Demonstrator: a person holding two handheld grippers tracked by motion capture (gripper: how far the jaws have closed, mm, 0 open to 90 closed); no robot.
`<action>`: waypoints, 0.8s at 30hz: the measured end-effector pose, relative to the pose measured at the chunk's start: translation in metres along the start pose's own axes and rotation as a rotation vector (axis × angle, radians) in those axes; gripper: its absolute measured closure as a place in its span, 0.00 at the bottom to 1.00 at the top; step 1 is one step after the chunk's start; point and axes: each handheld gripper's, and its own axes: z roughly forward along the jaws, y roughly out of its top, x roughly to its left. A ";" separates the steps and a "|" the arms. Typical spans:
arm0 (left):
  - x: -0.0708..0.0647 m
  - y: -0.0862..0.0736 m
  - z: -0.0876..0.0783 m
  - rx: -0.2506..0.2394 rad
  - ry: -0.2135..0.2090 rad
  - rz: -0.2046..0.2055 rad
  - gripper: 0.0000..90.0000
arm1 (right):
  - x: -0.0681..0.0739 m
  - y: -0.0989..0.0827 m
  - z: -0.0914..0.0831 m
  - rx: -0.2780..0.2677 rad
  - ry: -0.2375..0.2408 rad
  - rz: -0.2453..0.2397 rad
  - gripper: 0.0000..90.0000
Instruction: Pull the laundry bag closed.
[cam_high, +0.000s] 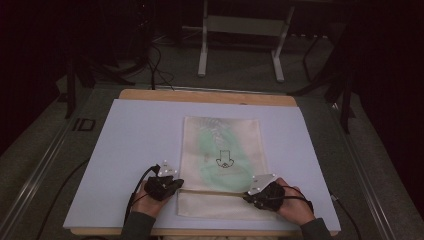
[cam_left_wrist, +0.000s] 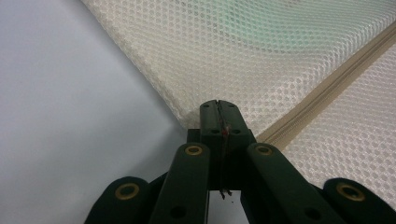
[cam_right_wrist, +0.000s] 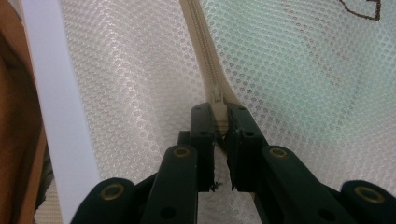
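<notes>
A cream mesh bag (cam_high: 222, 150) lies flat on the white board (cam_high: 140, 135), with something pale green showing through it and a small black drawing (cam_high: 223, 160) on its face. A beige zipper (cam_high: 215, 191) runs across its near end. My left gripper (cam_high: 177, 186) is at the bag's left edge beside the zipper's end, and its jaws are shut on the mesh edge (cam_left_wrist: 218, 103). My right gripper (cam_high: 248, 195) is at the zipper's right part. Its jaws pinch the zipper pull (cam_right_wrist: 218, 100), with the zipper (cam_right_wrist: 201, 42) running on ahead of them.
The white board lies on a wooden table (cam_high: 210, 96) whose edge shows at the far side. Beyond it on the dark floor stand a white metal frame (cam_high: 240, 30) and some cables (cam_high: 157, 65). The board's near edge (cam_right_wrist: 60, 107) is close behind my right gripper.
</notes>
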 end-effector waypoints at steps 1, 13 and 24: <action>0.000 0.000 0.000 0.000 0.000 0.001 1.00 | 0.000 0.000 0.000 0.002 -0.001 -0.004 0.92; 0.000 0.000 0.000 -0.001 0.000 -0.001 1.00 | -0.001 -0.005 -0.004 0.005 -0.005 0.003 0.92; 0.000 0.000 0.000 0.002 0.001 0.003 1.00 | -0.006 -0.013 -0.009 0.019 -0.016 0.026 0.92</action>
